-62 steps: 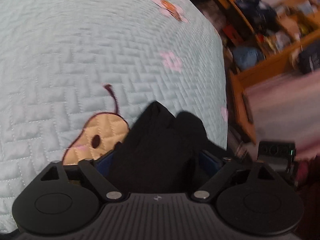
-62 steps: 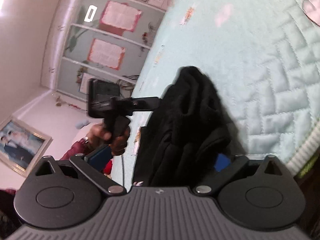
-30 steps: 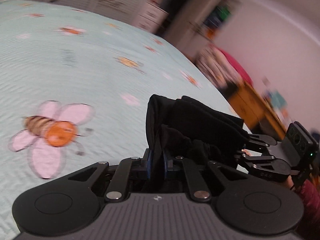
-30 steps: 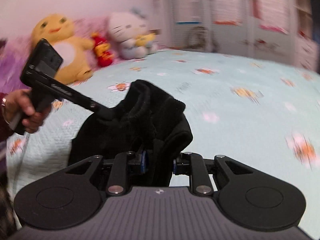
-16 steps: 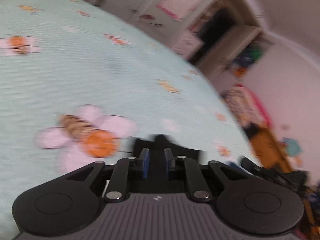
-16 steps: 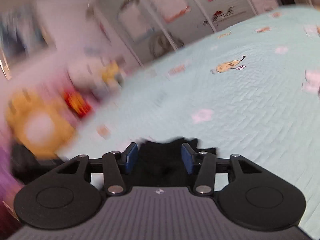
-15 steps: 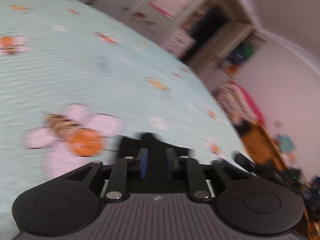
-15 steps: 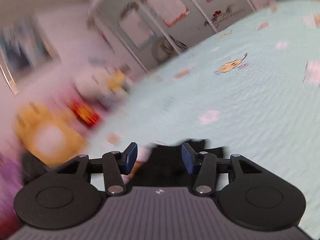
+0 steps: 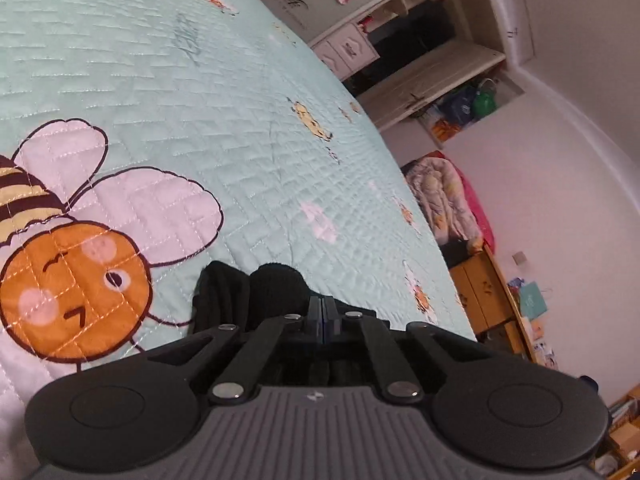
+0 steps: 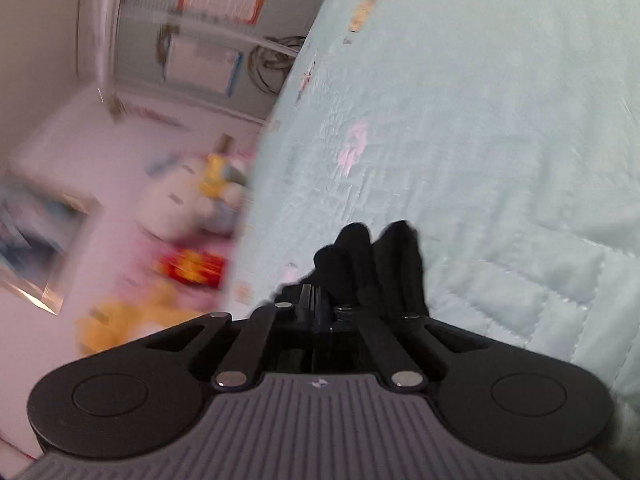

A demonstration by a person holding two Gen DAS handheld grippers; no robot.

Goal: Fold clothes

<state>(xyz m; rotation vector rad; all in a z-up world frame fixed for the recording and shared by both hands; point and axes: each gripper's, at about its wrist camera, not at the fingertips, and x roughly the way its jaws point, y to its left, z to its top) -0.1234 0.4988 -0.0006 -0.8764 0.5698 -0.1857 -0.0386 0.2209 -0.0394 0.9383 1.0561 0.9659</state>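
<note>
At the left, the left gripper (image 9: 322, 312) has its blue pads pressed together, nipping a bunched fold of the black garment (image 9: 256, 296). Half a second ago those pads stood apart over the cloth; now they have closed on it. The garment lies low on the quilted bed cover (image 9: 200, 100), just beside the large bee print (image 9: 76, 292) near the bed's front edge, where a second ago it hung lifted between the two grippers.

To the right, the right gripper (image 10: 318, 306) is likewise fully closed, with the black garment (image 10: 372, 268) heaped directly ahead of its tips; whether the cloth is truly pinched there cannot be told, as fingers and fabric are both black and the view is smeared by motion. Its jaws also stood wide half a second ago.

Judging by this, the garment has been lowered and re-gripped at a new spot, probably ready for the next fold.
</note>
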